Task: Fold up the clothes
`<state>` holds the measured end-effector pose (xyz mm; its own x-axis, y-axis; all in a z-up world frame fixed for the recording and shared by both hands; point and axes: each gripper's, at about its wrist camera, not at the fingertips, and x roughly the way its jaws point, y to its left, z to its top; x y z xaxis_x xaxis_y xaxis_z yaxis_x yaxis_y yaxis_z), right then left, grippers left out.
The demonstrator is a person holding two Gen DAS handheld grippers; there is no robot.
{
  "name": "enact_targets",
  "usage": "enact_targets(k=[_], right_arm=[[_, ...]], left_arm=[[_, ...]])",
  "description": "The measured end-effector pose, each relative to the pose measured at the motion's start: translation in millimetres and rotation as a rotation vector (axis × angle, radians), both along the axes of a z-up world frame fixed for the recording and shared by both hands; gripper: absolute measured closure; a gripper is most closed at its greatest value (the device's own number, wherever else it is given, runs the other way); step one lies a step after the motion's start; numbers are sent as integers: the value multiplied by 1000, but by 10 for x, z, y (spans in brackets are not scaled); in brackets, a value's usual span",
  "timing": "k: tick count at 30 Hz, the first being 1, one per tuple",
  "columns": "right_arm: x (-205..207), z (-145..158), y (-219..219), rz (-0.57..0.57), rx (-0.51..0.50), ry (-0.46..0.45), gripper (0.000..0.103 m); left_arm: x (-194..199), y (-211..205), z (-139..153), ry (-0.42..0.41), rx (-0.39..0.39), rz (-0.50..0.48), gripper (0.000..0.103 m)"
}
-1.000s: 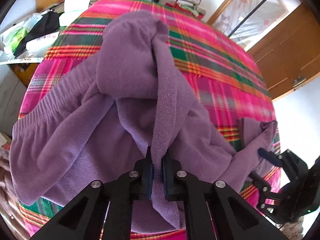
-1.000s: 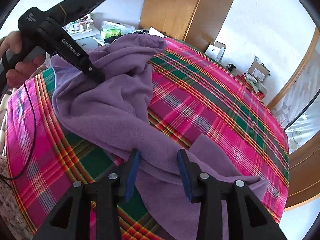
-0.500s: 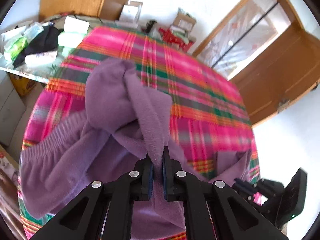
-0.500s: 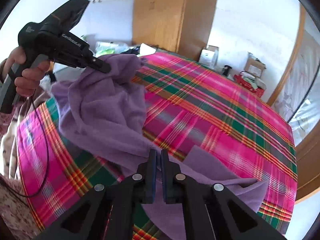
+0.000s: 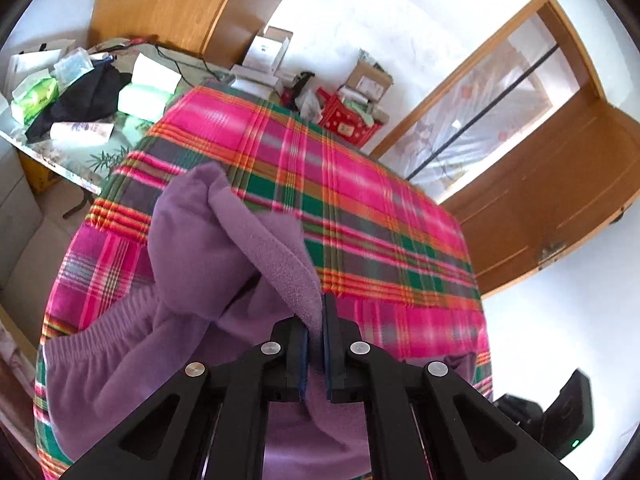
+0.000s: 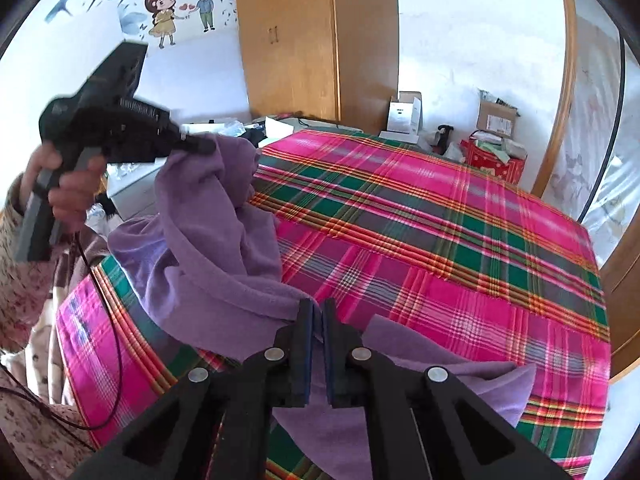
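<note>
A purple fleece garment [image 5: 192, 248] lies bunched on the near-left part of a bed with a pink, green and orange plaid blanket [image 5: 360, 208]. My left gripper [image 5: 322, 312] is shut on a fold of it, and the fabric hangs up from the bed to the pads. In the right wrist view that left gripper [image 6: 200, 146], gripped by a person's hand [image 6: 68, 188], holds the garment [image 6: 208, 232] up at the left. My right gripper [image 6: 316, 312] pinches another edge low over the blanket [image 6: 440, 220]. Its jaws are opening slightly, with the fabric still pressed between the pads.
A cluttered side table [image 5: 80, 96] with packets and dark cloth stands beyond the bed's far left corner. Cardboard boxes and a red basket [image 5: 344, 120] sit on the floor behind the bed. A wooden wardrobe [image 6: 300, 40] is at the back, a wooden door [image 5: 560, 180] at the right.
The right gripper's jaws came together on the garment's edge. Both grippers rose, the left pulling its fold higher off the blanket, and both views tipped up toward the room.
</note>
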<state>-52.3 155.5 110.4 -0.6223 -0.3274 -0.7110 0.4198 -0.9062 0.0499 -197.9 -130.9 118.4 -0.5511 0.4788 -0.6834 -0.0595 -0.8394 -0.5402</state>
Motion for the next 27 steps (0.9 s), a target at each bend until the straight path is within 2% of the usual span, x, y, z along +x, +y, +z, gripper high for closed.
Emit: enact_targets(k=[5,9,15,17,20,22,23,24,27], right_arm=[[-7,-18,-138,53,15,-5,94],[-8,-77,-289,86,88,7,66],[-89,-103,-503,170,168,61,61],[-178,-158,-569,173,200,55,61],[-331,-224,-602,167,191,21,61],[-419,-253,-593,173,166,-19,69],[-463,-261,-583,180,154,-39,89],[-494,-261,-575,183,147,-48,100],[-544,-201,-535,158,151,-18,101]], left_arm=[[-39,35,85,23,1,5,98],[-72,26,19,8,-3,8,98],[-73,4,31,10,-7,15,98],[-78,3,26,11,-5,13,98],[-83,1,23,11,-7,13,98],[-93,-11,24,12,-5,19,98],[-106,-18,22,13,-4,20,98],[-120,-25,20,14,-4,21,98],[-178,-40,-2,14,-7,31,98]])
